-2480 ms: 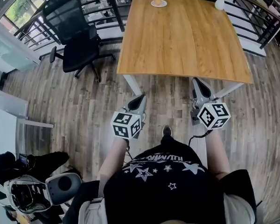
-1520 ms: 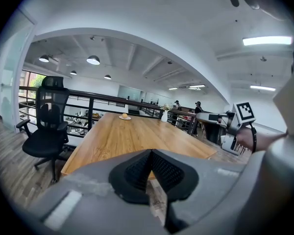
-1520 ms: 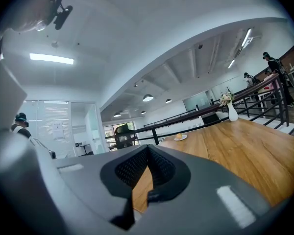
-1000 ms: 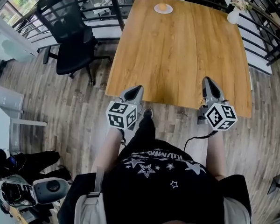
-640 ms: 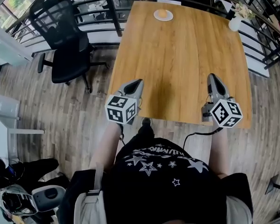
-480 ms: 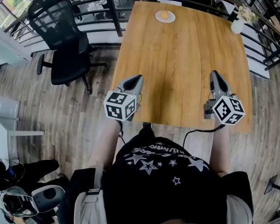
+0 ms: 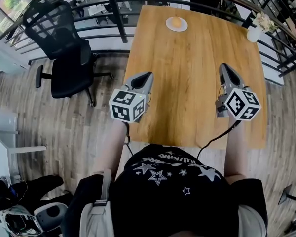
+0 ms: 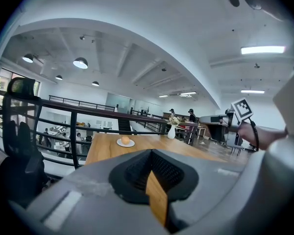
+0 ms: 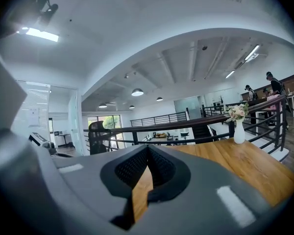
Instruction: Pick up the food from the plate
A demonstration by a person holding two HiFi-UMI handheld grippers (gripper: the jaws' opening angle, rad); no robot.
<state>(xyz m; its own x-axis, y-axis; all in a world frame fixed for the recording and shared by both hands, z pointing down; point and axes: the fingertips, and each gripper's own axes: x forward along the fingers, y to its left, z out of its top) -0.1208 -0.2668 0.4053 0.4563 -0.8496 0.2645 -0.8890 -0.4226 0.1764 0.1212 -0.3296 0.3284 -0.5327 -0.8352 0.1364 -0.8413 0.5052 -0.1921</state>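
Observation:
A round orange food item (image 7: 175, 21) sits on a small white plate (image 7: 182, 27) at the far end of the wooden table (image 7: 187, 83). In the left gripper view the same food (image 8: 125, 140) and plate (image 8: 131, 144) show far ahead, beyond the jaws. My left gripper (image 7: 147, 76) hovers over the table's near left edge with its jaws shut and empty. My right gripper (image 7: 223, 67) is over the near right part, also shut on nothing. In their own views, the left gripper (image 8: 151, 152) and the right gripper (image 9: 147, 148) both have their tips meeting.
A white vase with flowers (image 7: 256, 31) stands at the table's far right corner, also seen as a vase (image 9: 239, 131). A black office chair (image 7: 69, 48) stands left of the table. A dark railing (image 7: 113, 9) runs behind the table. People stand far off.
The person has stepped up to the table. Both grippers have moved forward from over the floor to over the table's near half, and the plate is nearer. The jaws stayed shut.

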